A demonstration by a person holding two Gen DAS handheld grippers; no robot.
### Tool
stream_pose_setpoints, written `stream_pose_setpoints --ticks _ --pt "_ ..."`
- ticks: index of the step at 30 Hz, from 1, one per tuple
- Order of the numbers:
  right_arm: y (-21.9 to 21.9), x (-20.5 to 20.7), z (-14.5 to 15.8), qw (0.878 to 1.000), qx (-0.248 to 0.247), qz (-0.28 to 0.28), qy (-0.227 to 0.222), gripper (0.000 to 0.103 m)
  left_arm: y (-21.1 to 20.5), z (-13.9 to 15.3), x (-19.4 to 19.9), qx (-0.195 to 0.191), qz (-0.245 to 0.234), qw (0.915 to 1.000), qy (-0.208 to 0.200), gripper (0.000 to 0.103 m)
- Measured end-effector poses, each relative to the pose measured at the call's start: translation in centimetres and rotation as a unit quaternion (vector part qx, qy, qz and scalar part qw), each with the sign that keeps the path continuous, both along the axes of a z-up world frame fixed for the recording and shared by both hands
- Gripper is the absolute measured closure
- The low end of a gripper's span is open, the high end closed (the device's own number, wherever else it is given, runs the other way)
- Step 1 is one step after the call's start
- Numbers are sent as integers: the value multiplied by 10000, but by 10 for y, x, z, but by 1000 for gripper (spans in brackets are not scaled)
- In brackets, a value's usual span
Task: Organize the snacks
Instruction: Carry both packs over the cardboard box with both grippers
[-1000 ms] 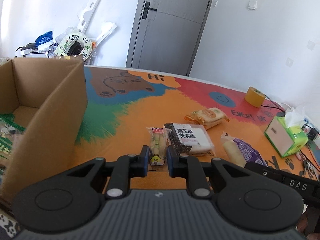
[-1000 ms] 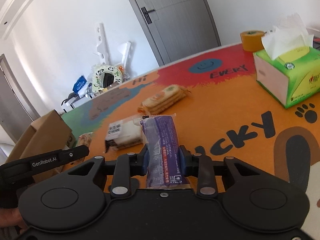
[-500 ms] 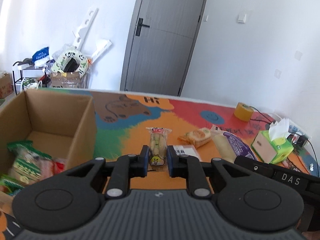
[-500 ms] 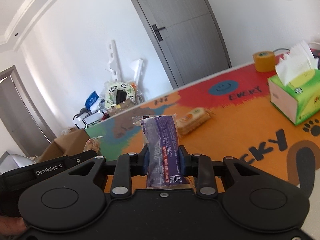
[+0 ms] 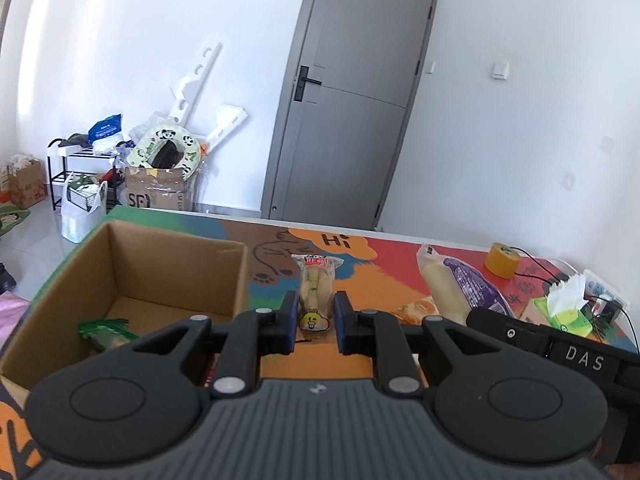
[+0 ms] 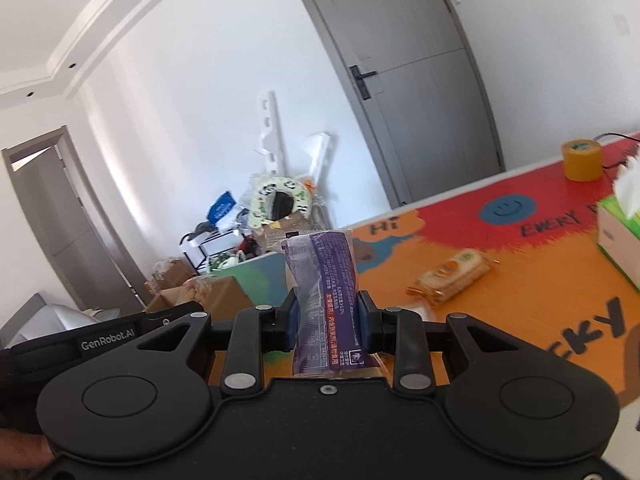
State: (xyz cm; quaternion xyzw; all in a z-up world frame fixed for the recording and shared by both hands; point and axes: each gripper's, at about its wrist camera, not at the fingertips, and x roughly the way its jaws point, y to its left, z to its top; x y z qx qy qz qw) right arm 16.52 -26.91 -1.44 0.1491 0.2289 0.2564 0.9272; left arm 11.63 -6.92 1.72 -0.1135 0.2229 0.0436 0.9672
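Observation:
My left gripper (image 5: pixel 314 322) is shut on a narrow clear snack pack with a yellow cartoon face (image 5: pixel 316 290), held in the air to the right of an open cardboard box (image 5: pixel 176 268). A green packet (image 5: pixel 106 332) lies in the box. My right gripper (image 6: pixel 326 318) is shut on a purple snack pack (image 6: pixel 326 280), also lifted; this pack shows in the left wrist view (image 5: pixel 460 284) too. A biscuit pack (image 6: pixel 450 274) lies on the colourful table mat (image 6: pixel 520 280).
A yellow tape roll (image 5: pixel 502 260) and a green tissue box (image 5: pixel 562 312) stand at the table's right side, with cables behind. The tissue box also shows in the right wrist view (image 6: pixel 620 240). Beyond the table are a grey door (image 5: pixel 348 120) and floor clutter.
Both grippers have risen well above the table with their packs and moved left toward the cardboard box. The box interior has come into fuller view.

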Motion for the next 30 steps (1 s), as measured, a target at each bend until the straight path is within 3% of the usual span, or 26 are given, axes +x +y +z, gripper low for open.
stream_pose_setpoints --ticks 14,30 --pt "47 6 21 9988 87 366 -319 74 50 14 -6 46 366 9993 -92 85" --pt "110 7 12 9971 -102 713 -225 74 112 -8 6 -256 493 9984 84 85"
